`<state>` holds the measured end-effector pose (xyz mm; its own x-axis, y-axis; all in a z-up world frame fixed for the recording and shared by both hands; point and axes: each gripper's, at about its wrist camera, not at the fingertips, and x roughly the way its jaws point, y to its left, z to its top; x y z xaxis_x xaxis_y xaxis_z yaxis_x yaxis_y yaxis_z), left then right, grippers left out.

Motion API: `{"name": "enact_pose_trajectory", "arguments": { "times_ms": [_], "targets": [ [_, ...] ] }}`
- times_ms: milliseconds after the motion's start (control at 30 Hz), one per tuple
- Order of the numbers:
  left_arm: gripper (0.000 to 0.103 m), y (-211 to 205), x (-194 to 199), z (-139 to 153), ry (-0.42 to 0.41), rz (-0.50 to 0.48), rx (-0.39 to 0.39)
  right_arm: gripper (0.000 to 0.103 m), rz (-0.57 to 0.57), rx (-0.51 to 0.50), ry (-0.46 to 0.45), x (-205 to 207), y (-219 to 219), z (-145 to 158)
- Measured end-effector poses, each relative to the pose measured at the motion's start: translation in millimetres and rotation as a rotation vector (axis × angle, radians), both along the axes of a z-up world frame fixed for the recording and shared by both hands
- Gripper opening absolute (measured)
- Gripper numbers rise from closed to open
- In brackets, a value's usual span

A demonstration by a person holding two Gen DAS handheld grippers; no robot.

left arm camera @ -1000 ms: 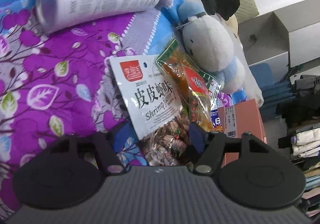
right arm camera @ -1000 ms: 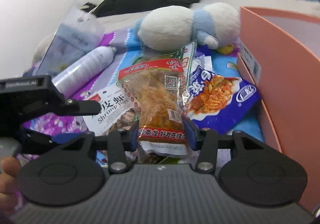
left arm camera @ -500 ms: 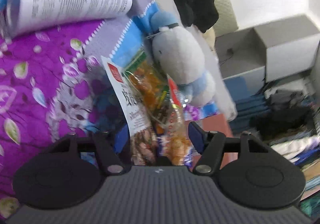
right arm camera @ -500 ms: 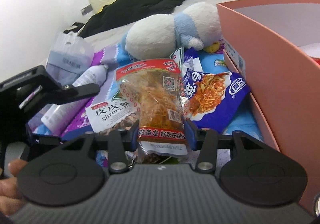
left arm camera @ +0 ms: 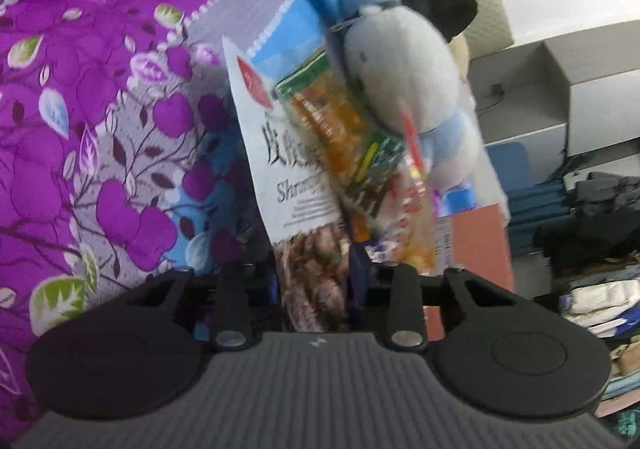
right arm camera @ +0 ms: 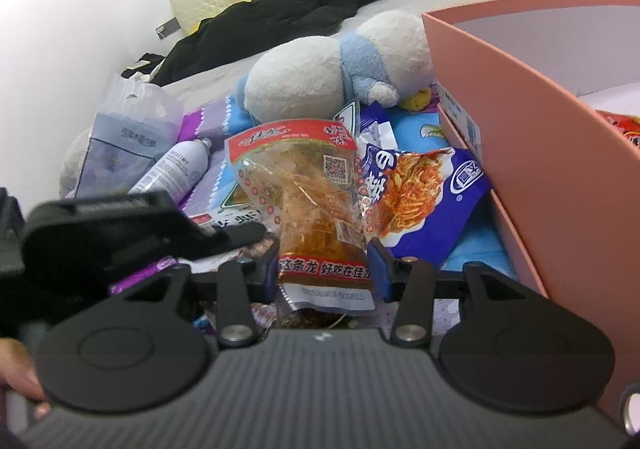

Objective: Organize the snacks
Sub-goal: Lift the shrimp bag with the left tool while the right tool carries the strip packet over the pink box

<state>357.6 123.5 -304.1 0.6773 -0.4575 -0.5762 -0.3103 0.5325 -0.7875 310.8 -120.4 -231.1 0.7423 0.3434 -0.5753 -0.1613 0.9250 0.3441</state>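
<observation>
1. The left tongs (left arm camera: 314,273) sit at lower centre of the left wrist view. Their jaws have just been closing and now clench the lower end of the shrimp snack bag (left arm camera: 288,177), which stands on edge between the blue pads.
2. That bag is white with a red logo patch at its top, large black Chinese characters and the partly readable word "Shr…"; its clear lower window shows brown pieces.
3. Behind it, a green-and-orange packet (left arm camera: 340,137) leans toward the plush toy (left arm camera: 404,77), upper right of centre. The picture is blurred, so the packet's print cannot be read.
4. The right tongs (right arm camera: 326,265) grip the spicy strip packet (right arm camera: 316,201) at its lower end. It has a red top band, a QR code and a red strip of Chinese characters at the bottom.
5. A blue noodle packet (right arm camera: 420,197) lies right of centre, touching the pink box (right arm camera: 540,153) on the right.
6. A white spray bottle (right arm camera: 176,169) with small unreadable print lies at left on the purple floral bedspread (left arm camera: 100,129).
</observation>
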Motion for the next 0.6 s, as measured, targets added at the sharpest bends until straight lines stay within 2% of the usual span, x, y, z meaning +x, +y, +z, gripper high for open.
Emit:
{"name": "enact_pose_trajectory", "arguments": {
  "times_ms": [133, 200, 500, 600],
  "targets": [
    [0.018, -7.0, -2.4, 3.1, -0.005, -0.014, 0.033, 0.046, 0.001, -0.024, -0.008, -1.8, 0.4, 1.6],
    [0.015, -9.1, -3.9, 11.0, -0.020, -0.023, 0.074, 0.046, 0.004, -0.043, -0.016, -4.3, 0.5, 3.8],
    [0.013, -5.2, -32.2, 43.9, -0.024, -0.035, 0.244, 0.045, 0.022, -0.119, -0.038, -24.0, 2.2, 21.4],
    [0.013, -3.1, -48.3, 51.6, -0.019, -0.030, 0.271, 0.044, 0.036, -0.155, -0.045, -34.3, 1.2, 27.0]
  ]
}}
